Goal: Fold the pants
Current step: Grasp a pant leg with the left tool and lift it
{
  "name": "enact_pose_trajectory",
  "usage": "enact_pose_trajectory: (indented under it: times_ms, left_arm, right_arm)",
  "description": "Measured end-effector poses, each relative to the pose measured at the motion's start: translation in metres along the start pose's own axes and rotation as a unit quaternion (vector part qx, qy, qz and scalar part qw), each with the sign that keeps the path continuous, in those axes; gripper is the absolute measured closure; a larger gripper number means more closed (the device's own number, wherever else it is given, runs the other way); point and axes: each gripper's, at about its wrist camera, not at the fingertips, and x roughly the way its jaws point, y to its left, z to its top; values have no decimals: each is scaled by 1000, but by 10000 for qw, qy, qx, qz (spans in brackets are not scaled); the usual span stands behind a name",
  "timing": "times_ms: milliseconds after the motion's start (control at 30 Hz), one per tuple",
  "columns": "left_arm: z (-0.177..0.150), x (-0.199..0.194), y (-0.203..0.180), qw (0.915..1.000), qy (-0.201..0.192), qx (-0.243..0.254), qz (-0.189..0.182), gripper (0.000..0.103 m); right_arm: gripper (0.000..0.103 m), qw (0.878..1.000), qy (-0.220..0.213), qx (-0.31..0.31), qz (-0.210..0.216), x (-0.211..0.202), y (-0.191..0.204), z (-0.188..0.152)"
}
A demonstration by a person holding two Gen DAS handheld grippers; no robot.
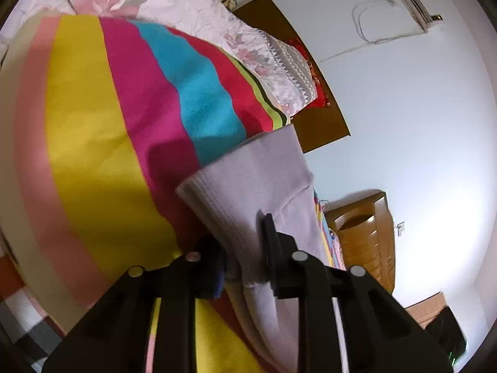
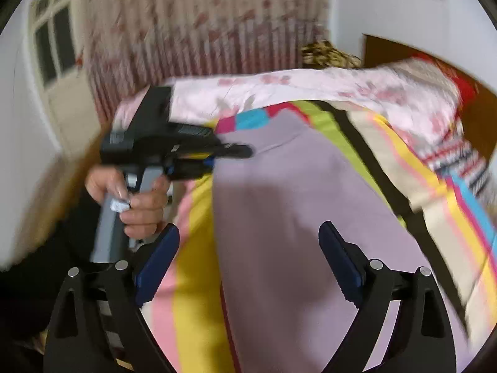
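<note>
The left wrist view looks along its own fingers [image 1: 268,239] from very close above the bed, tilted slightly down and rolled, so the striped blanket [image 1: 93,130] fills the left half and a white wall [image 1: 419,124] with a wooden headboard [image 1: 320,118] the right. The right wrist view sits higher and farther back, angled more steeply down between its spread fingers [image 2: 338,251], facing a curtain [image 2: 202,25] and a window [image 2: 49,49]. Both views share the lilac pants [image 2: 295,202], the striped blanket and the floral quilt [image 1: 174,3]. The right wrist view also shows the left gripper [image 2: 230,152] itself, at its left.
</note>
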Motion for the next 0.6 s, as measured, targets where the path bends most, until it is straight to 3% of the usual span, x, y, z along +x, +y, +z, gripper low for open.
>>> enact_pose_trajectory:
  times_ms: [100, 167, 333, 367, 467, 567, 600]
  left_arm:
    - [2, -6, -9, 9996, -80, 264, 85, 87]
    - [4, -10, -25, 9980, -204, 563, 218, 87]
    - [2, -28, -73, 9908, -488, 1203, 390, 87]
    - [0, -31, -89, 9877, -546, 1391, 453, 88]
    - [-12, -40, -146, 9755, -721, 2021, 481, 88]
    - [-40, -46, -220, 9521, -875, 2908, 350, 90]
    - [-54, -46, -248, 9413, -893, 3246, 254, 90]
  right_arm:
    - [33, 9971, -2, 537, -531, -21, -32, -15]
    - [34, 9947, 183, 688, -744, -24, -44, -25]
    - [34, 9904, 973, 288, -941, -4, -28, -59]
    - [33, 9902, 863, 223, -1075, -2, -23, -63]
    - [32, 9908, 761, 444, -1027, -1, -29, -66]
    - [32, 9905, 696, 729, -934, -15, -36, -69]
    - [32, 9903, 382, 985, -906, -38, -43, -73]
